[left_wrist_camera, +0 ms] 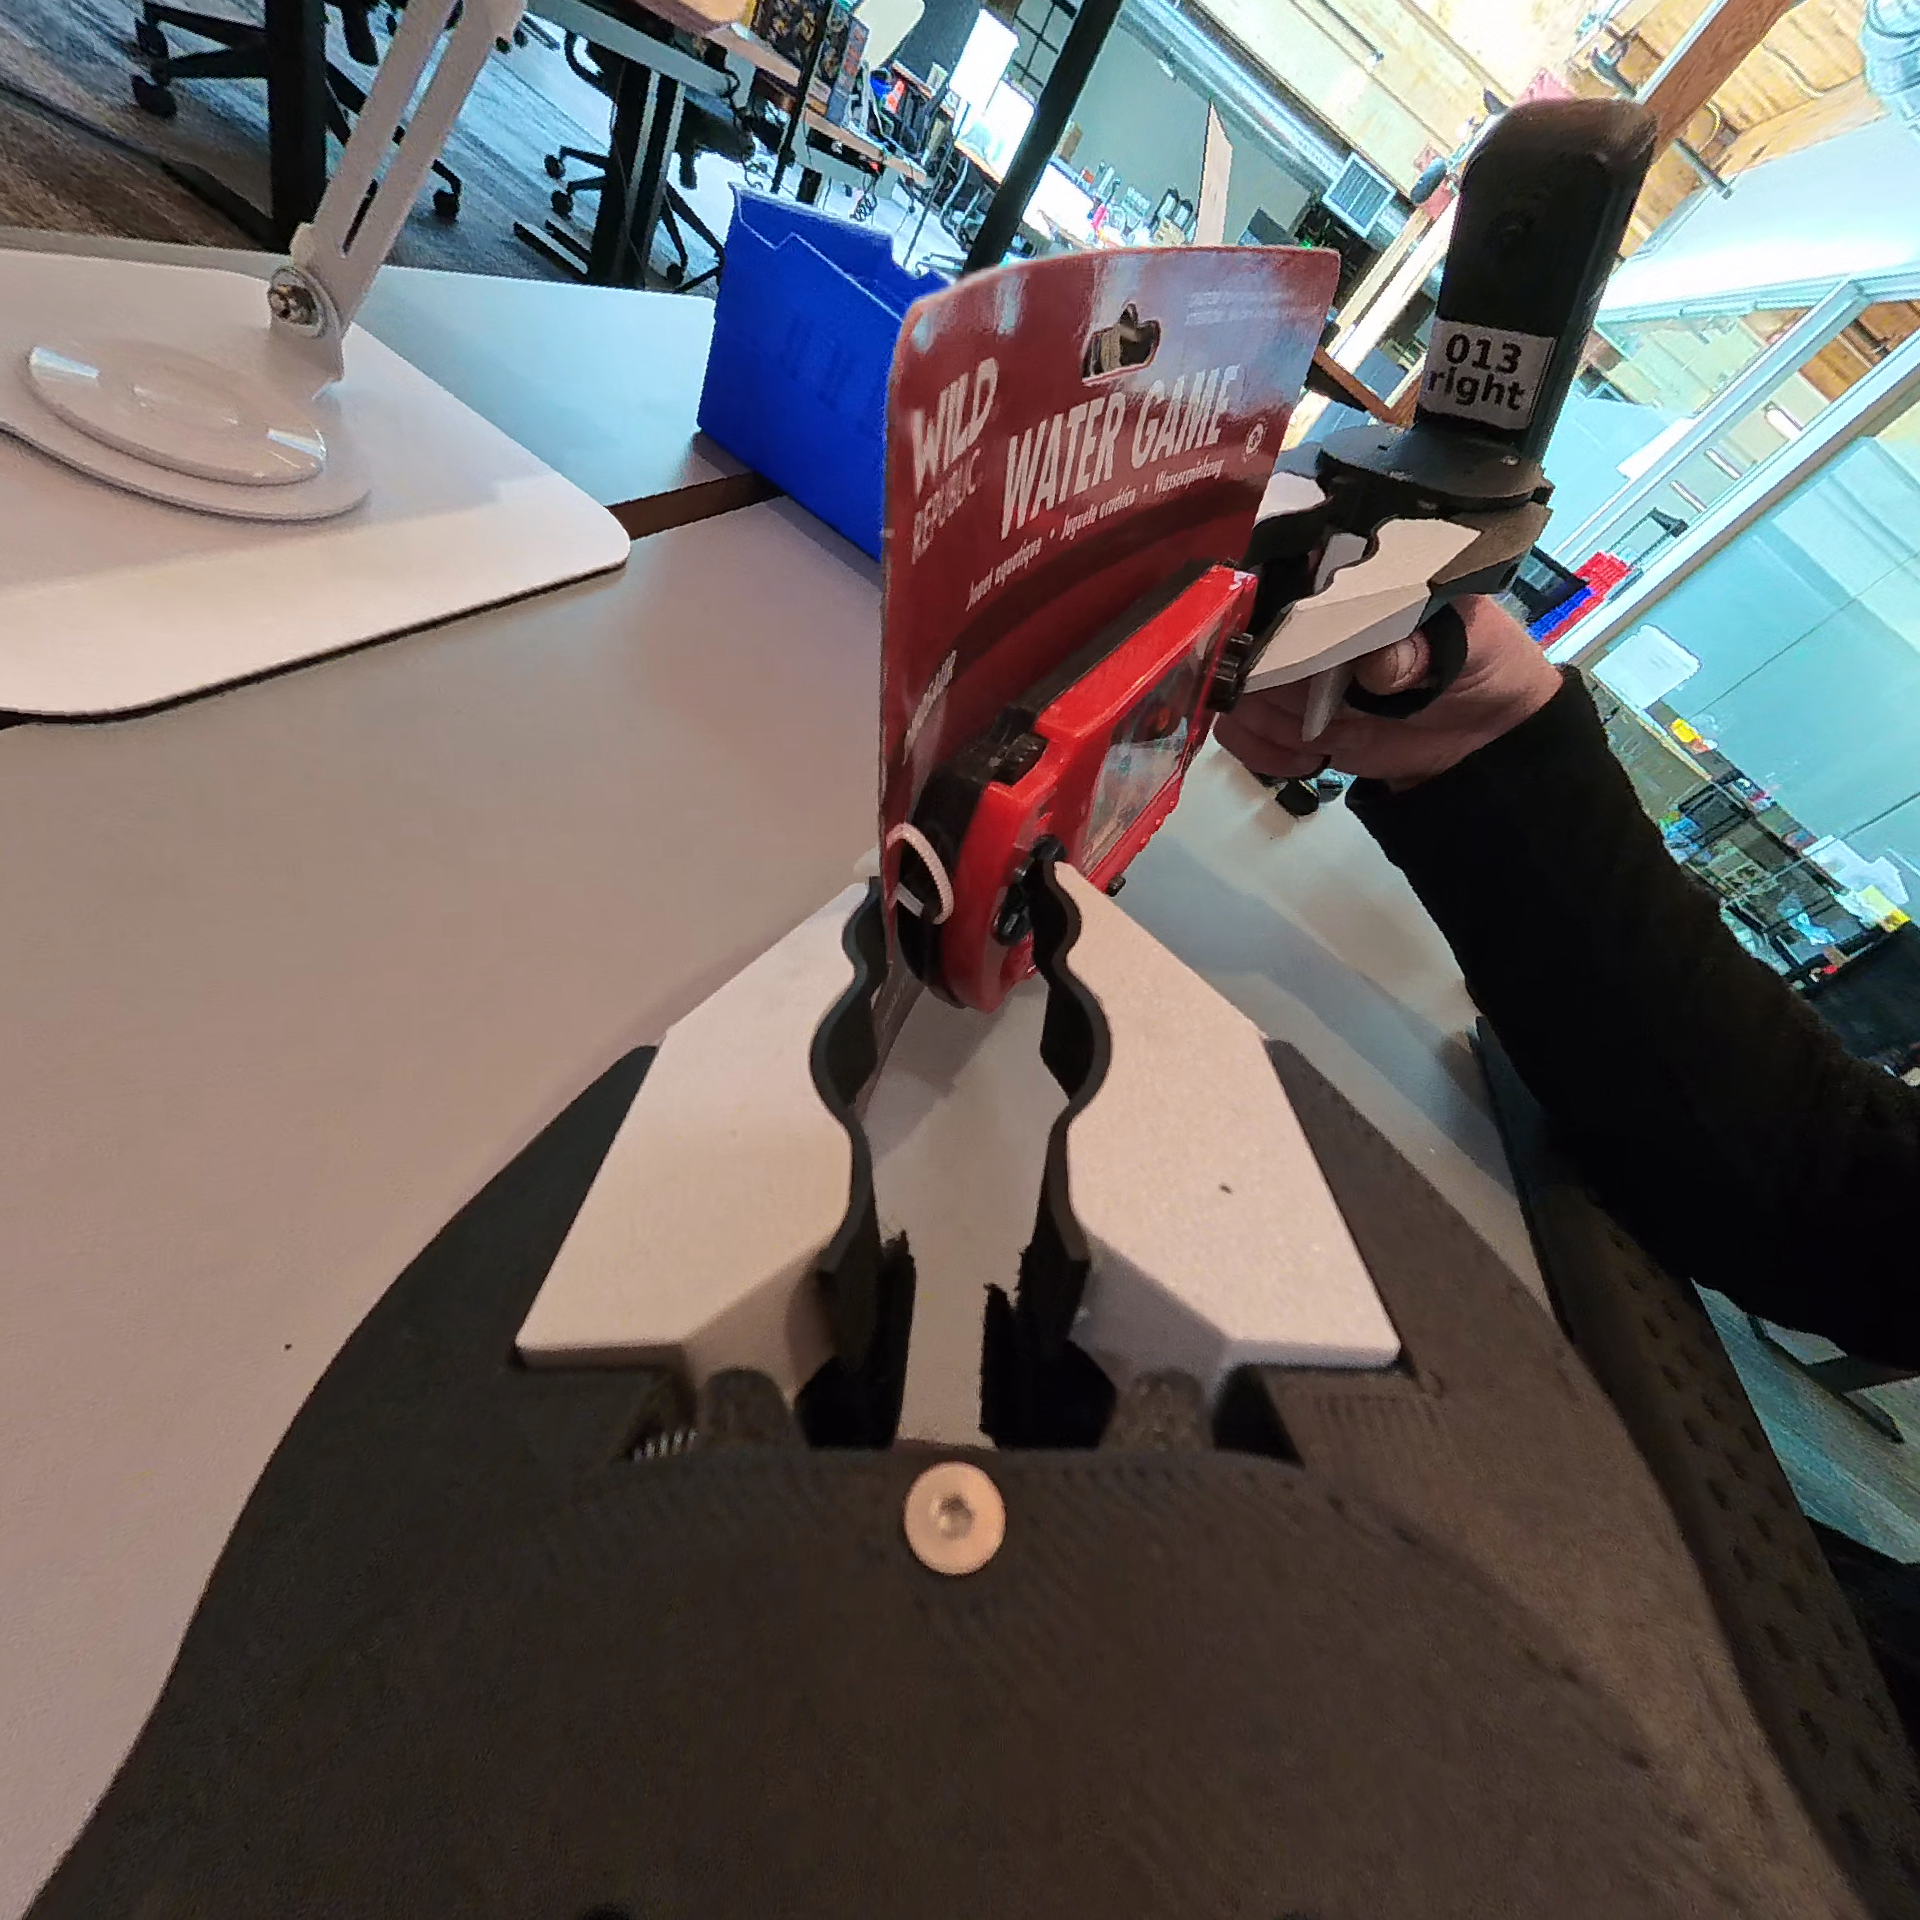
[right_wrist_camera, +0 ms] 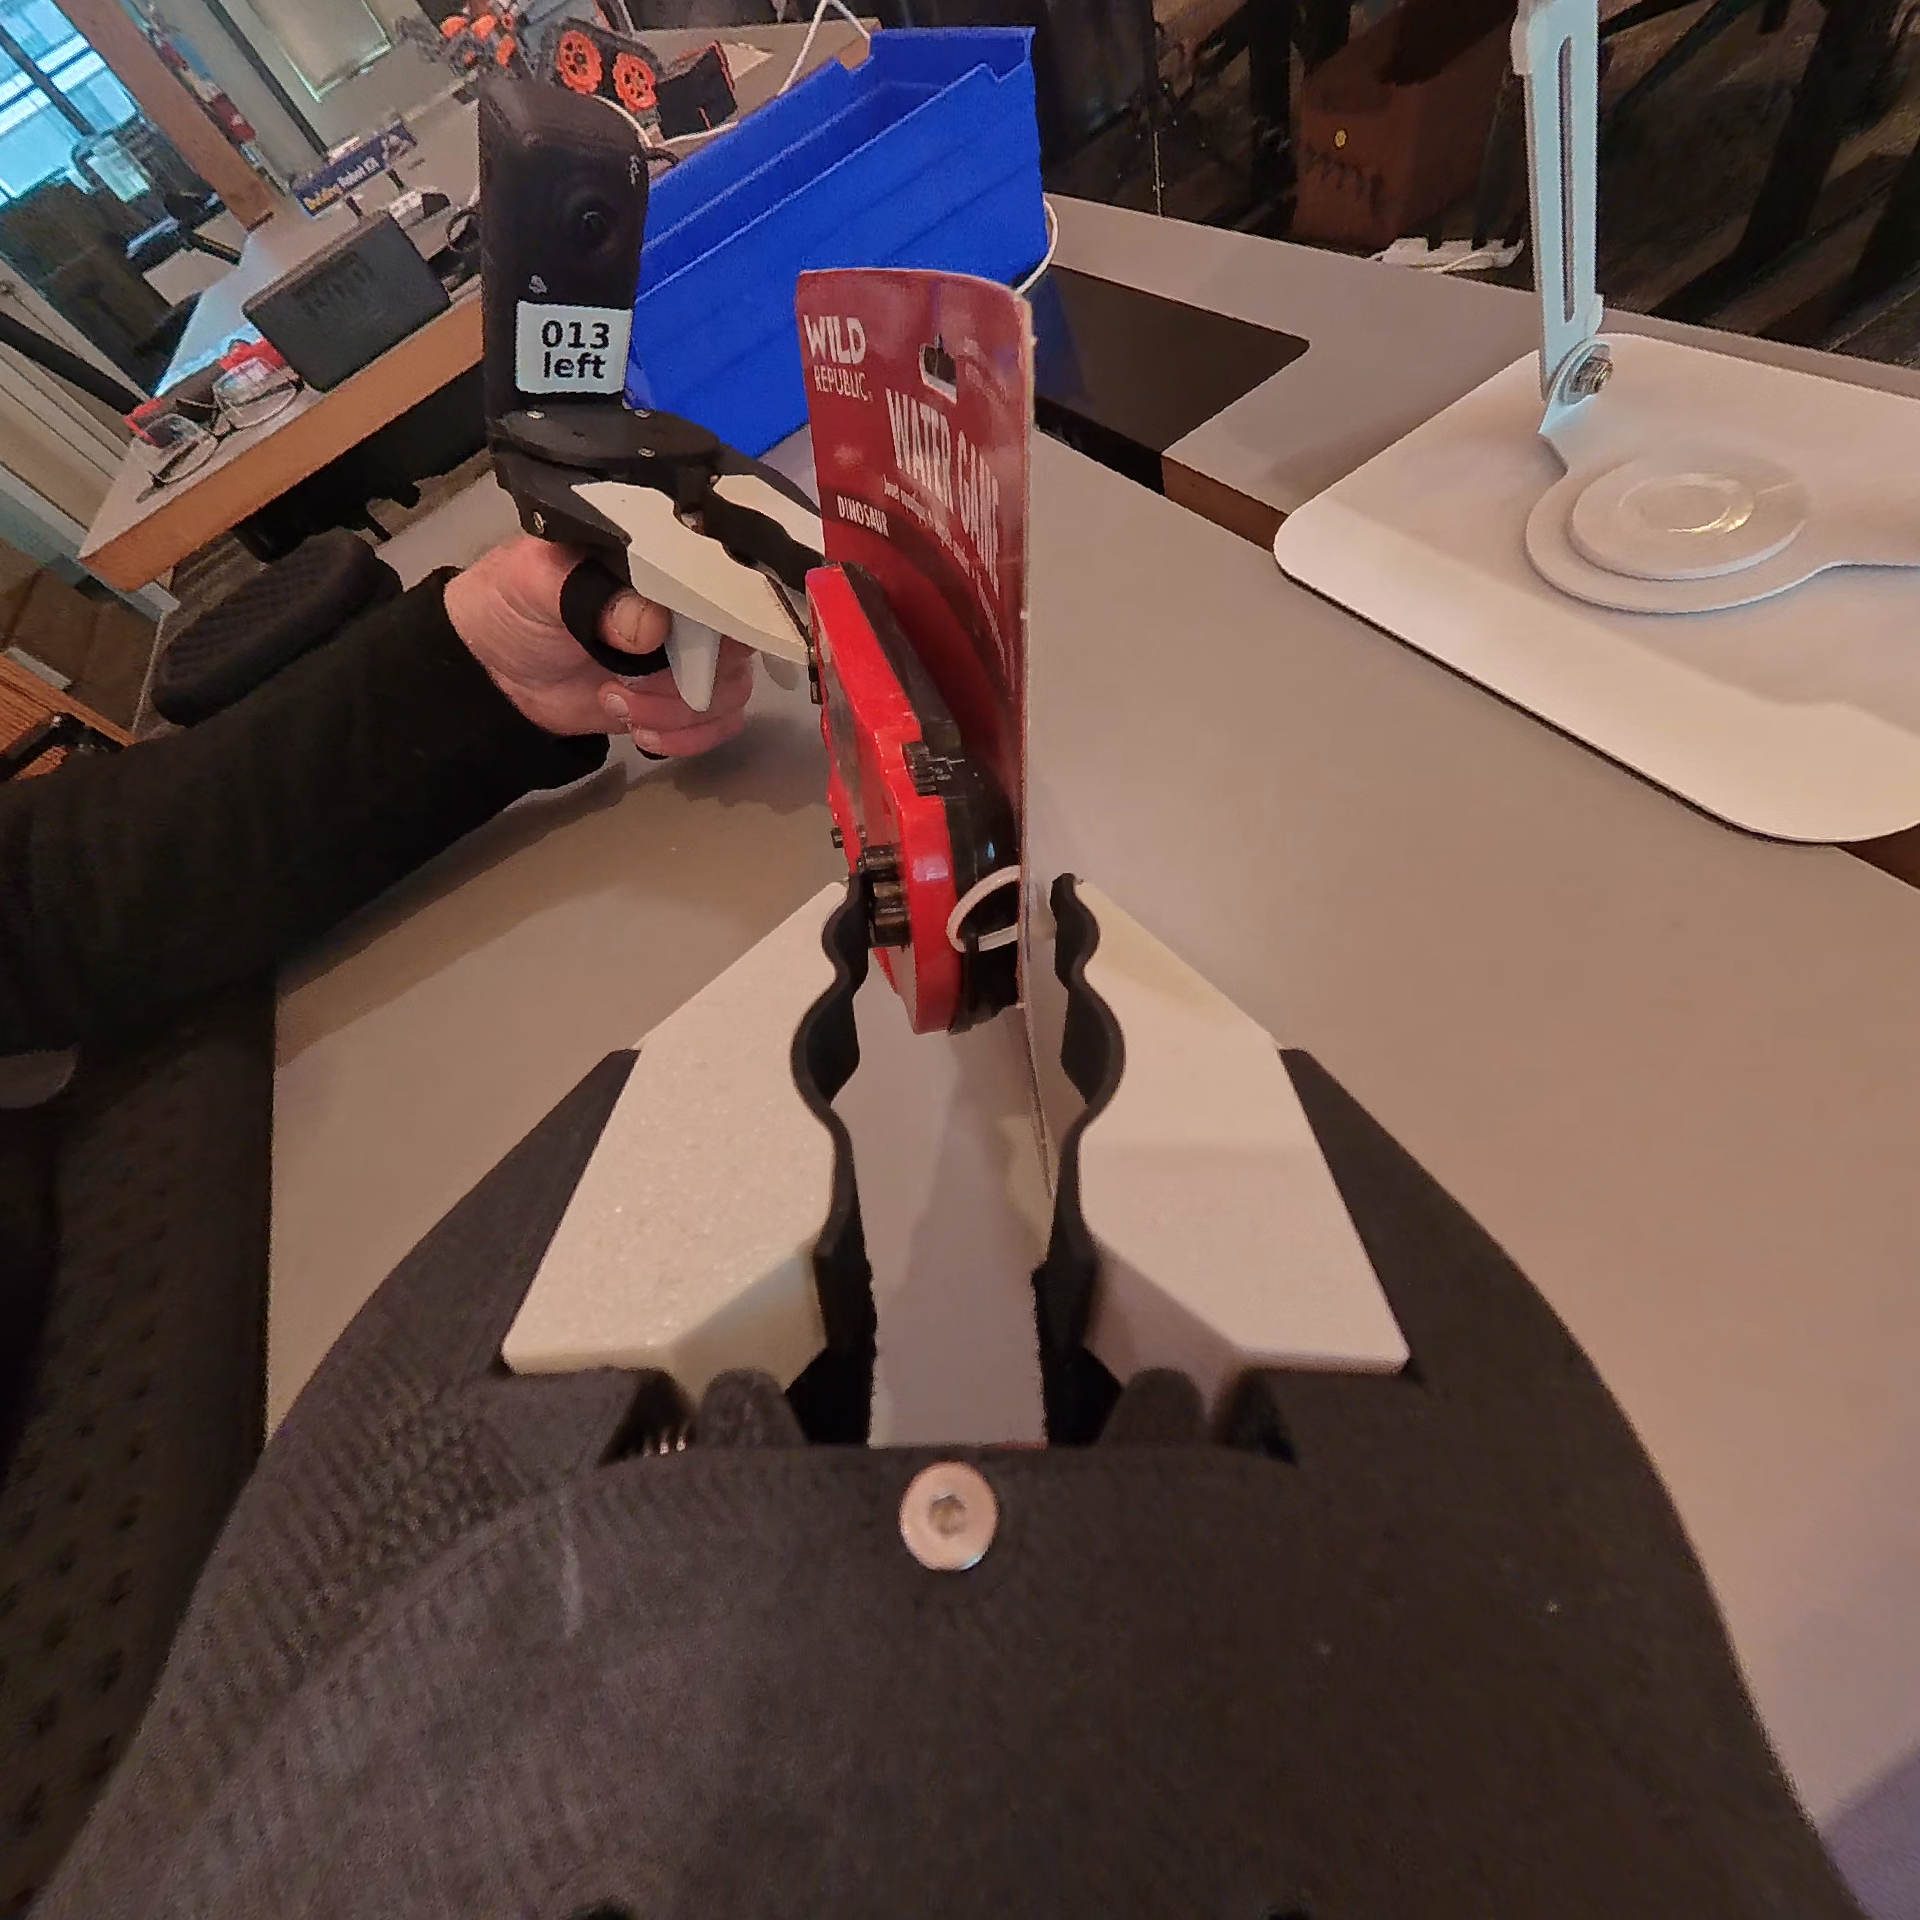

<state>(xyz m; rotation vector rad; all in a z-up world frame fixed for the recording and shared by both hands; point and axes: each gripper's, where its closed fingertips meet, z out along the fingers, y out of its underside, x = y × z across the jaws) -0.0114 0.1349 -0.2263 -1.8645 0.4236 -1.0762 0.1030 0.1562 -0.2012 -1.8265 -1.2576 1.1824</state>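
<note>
A red handheld toy game (left_wrist_camera: 1081,790) is tied onto a tall red backing card (left_wrist_camera: 1091,447) and is held upright above the grey table (left_wrist_camera: 416,935). My left gripper (left_wrist_camera: 961,894) is shut on the toy's near lower end, one finger behind the card and one on the toy's front. My right gripper (left_wrist_camera: 1242,665), held by a hand in a black sleeve, grips the far end. In the right wrist view my right gripper (right_wrist_camera: 956,894) is shut on the toy (right_wrist_camera: 894,790) and card (right_wrist_camera: 935,468), and the left gripper (right_wrist_camera: 805,644) holds the opposite end.
A blue plastic bin (left_wrist_camera: 790,384) stands on the table behind the toy; it also shows in the right wrist view (right_wrist_camera: 852,208). A white stand with a flat base plate (left_wrist_camera: 177,436) sits to one side (right_wrist_camera: 1662,520). Desks, chairs and shelves fill the room beyond.
</note>
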